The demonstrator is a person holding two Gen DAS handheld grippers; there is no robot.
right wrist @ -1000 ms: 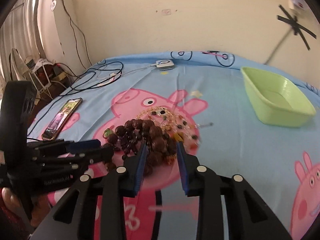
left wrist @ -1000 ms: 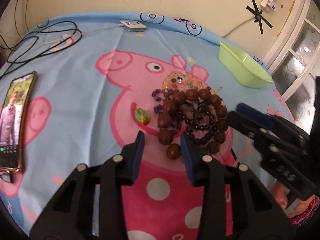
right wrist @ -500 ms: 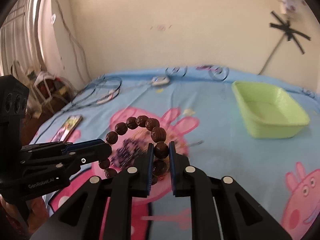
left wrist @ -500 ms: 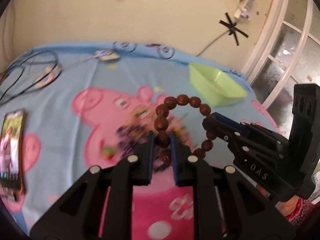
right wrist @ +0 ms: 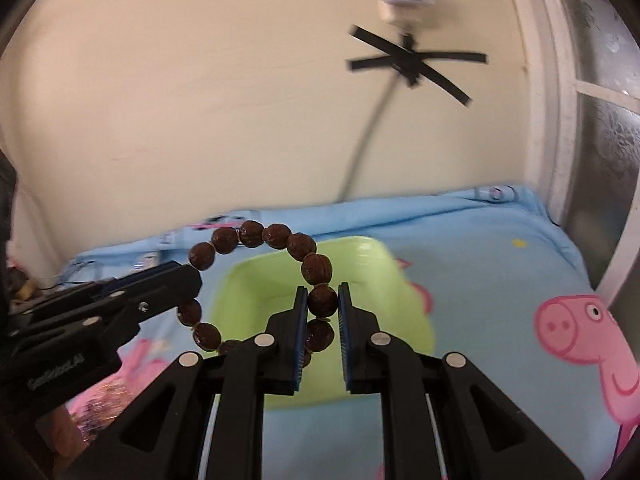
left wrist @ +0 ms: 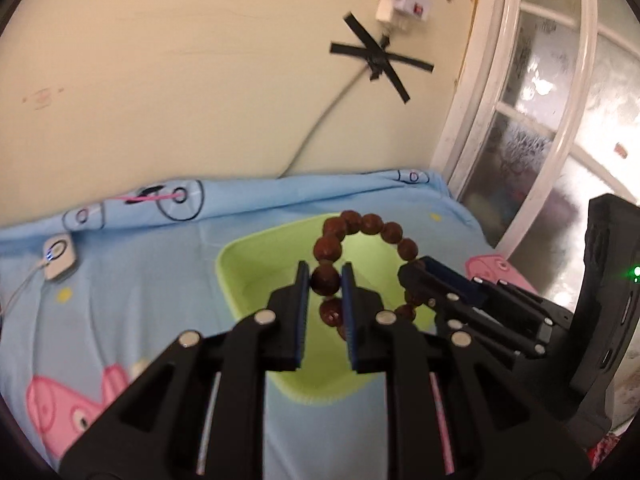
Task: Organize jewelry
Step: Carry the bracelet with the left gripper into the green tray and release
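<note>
A bracelet of large brown beads (left wrist: 370, 222) hangs in the air as a loop, stretched between both grippers. My left gripper (left wrist: 325, 280) is shut on one bead at the loop's left side. In the same view my right gripper (left wrist: 416, 268) grips the loop's right side. The right wrist view shows the bracelet (right wrist: 252, 234) with my right gripper (right wrist: 323, 300) shut on a bead, while the left gripper (right wrist: 188, 276) holds the far side. A light green plastic tray (left wrist: 228, 268) lies just beneath the loop, its inside (right wrist: 360, 256) bare where visible.
The tray rests on a blue cartoon-pig sheet (right wrist: 500, 272). A white charger puck (left wrist: 60, 260) with its cable lies at the left. The cream wall carries a taped cable (left wrist: 380, 56); a window frame (left wrist: 520, 120) stands right. Blurred jewelry (right wrist: 100, 400) is low left.
Both grippers shut on the brown bead bracelet in the jewelry pile, lifted it, and carried it to the right until it hangs over the green tray.
</note>
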